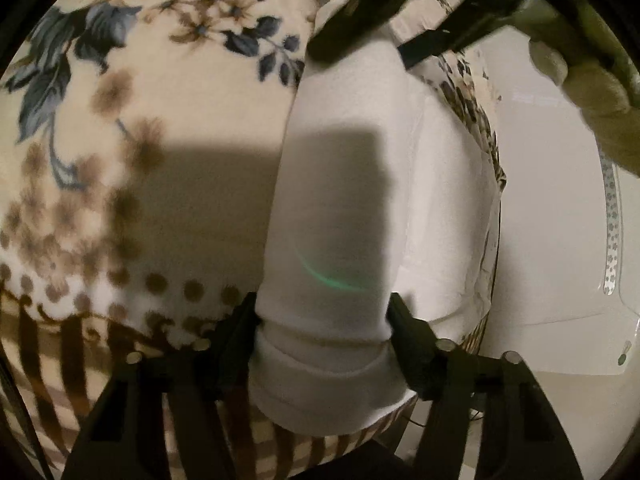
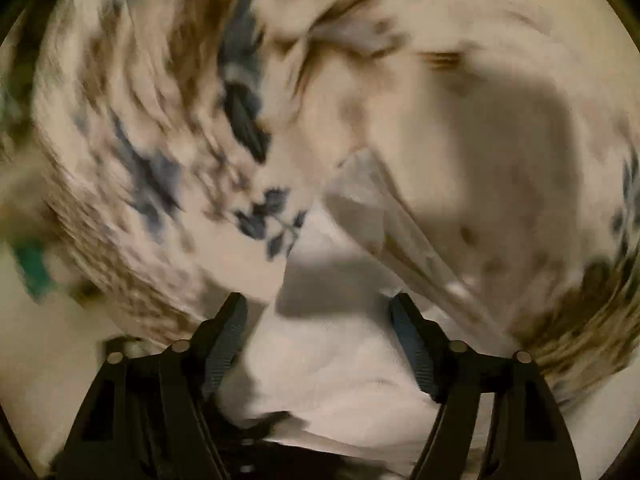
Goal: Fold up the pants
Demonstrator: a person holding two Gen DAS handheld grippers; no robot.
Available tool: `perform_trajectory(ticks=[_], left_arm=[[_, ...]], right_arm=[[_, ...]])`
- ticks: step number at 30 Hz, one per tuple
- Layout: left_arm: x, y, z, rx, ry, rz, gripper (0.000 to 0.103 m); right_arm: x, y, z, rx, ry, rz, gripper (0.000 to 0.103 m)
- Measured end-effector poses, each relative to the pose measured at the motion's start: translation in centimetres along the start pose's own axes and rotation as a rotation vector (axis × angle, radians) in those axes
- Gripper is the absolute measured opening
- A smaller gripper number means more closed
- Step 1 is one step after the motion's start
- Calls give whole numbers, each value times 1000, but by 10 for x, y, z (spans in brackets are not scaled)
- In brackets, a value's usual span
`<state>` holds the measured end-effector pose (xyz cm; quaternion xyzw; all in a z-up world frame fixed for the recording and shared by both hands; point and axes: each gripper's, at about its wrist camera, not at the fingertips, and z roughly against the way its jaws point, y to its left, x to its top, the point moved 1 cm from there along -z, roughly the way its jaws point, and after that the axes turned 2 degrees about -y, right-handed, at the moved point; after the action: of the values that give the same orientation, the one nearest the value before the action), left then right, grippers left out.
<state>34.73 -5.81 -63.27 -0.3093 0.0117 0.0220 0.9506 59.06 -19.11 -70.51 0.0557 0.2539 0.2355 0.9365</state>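
White pants (image 1: 344,184) lie stretched in a long strip on a floral blanket (image 1: 168,92), near its right edge. My left gripper (image 1: 322,312) is open, its fingers on either side of the cuffed end of the pants. My right gripper (image 1: 360,20) shows at the far end of the pants, at the top of the left wrist view. In the blurred right wrist view, my right gripper (image 2: 318,312) is open over white pants fabric (image 2: 340,368) that lies between and below its fingers. I cannot tell whether the fabric is touched.
The floral blanket (image 2: 140,140) covers the surface, with a striped border (image 1: 60,360) near me. To the right the blanket's edge drops to a pale floor (image 1: 552,240). A person's hand (image 1: 592,80) holds the right gripper.
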Motion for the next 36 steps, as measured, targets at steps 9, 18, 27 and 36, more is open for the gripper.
perform_trajectory(ticks=[9,18,27,36], left_arm=[[-42,-6,19,-30,-31,18,45],[-60,28,61,-77,5,247,40],[40,9,21,-195,60,62,48],[13,-10,15,-205,174,-65,36]], right_arm=[[-18,15,8,-163,-42,77,43],[-22,7,18,-140,-59,69,40],[-34,3,29,-101,-49,59,40],[-30,-32,39,-7,-14,-34,35]])
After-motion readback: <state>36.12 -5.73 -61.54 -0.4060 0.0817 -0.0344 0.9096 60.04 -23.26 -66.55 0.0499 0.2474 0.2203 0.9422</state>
